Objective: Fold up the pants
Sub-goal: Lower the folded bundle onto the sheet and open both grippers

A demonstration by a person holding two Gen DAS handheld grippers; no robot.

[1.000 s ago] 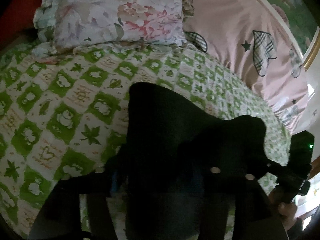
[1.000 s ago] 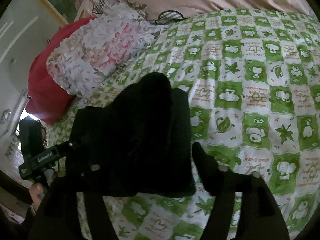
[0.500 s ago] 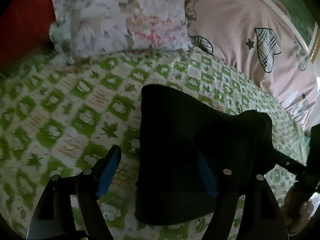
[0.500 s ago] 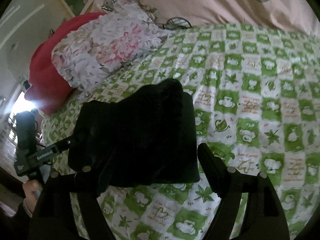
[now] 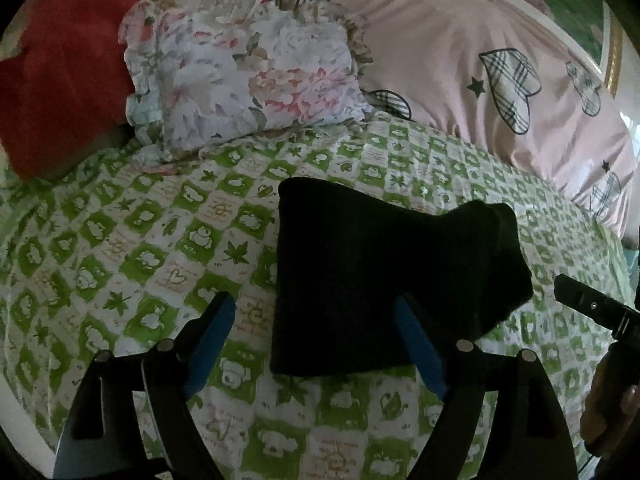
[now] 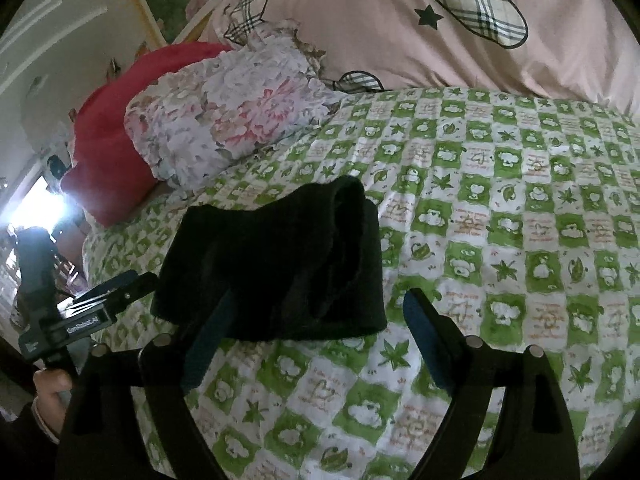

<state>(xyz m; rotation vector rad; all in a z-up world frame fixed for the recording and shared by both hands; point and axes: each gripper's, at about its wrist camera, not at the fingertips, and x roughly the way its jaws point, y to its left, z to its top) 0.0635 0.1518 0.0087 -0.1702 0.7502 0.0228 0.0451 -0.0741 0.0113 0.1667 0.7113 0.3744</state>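
lying folded in a dark block on the bed's green-and-white checked cover point(image 5: 132, 248), the black pants point(image 5: 372, 280) sit just ahead of both tools, with neither pair of fingers gripping them. the left gripper point(image 5: 320, 340) stands wide apart, its jaws having just been opening; its blue-padded fingers point(image 5: 210, 336) straddle the near left corner of the pants without pressing on the cloth. the right gripper point(image 6: 316, 344) is likewise spread, also just opened further, framing the near right corner of the pants point(image 6: 280, 264), nothing pinched. a hand point(image 5: 608, 408) shows at the right edge. farther off, towards the head of the bed, a floral pillow point(image 5: 244, 76) leans on a red cushion point(image 5: 60, 80), beside a pink quilt point(image 5: 460, 48).
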